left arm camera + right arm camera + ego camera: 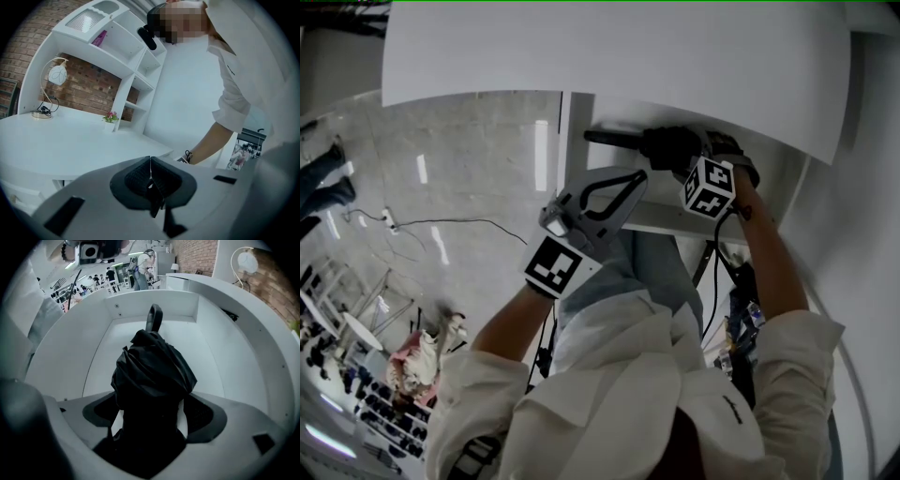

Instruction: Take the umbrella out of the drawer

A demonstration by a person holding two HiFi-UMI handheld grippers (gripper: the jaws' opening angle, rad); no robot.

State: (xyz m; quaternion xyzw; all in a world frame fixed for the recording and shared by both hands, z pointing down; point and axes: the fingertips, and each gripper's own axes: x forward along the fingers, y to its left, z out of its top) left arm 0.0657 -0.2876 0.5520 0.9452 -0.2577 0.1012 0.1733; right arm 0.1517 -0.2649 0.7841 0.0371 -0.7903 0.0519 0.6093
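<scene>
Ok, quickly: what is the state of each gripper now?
Left gripper: shut, empty.
Right gripper: open, folded black umbrella between its jaws, not gripped.

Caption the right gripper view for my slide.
Right gripper, jaws open, around a folded black umbrella in the white drawer.

Umbrella [152, 371]: crumpled matt black cloth w/ glossy plastic handle [153, 317]; drawer [234, 348] smooth matt white; brick wall [89, 93] rough.
</scene>
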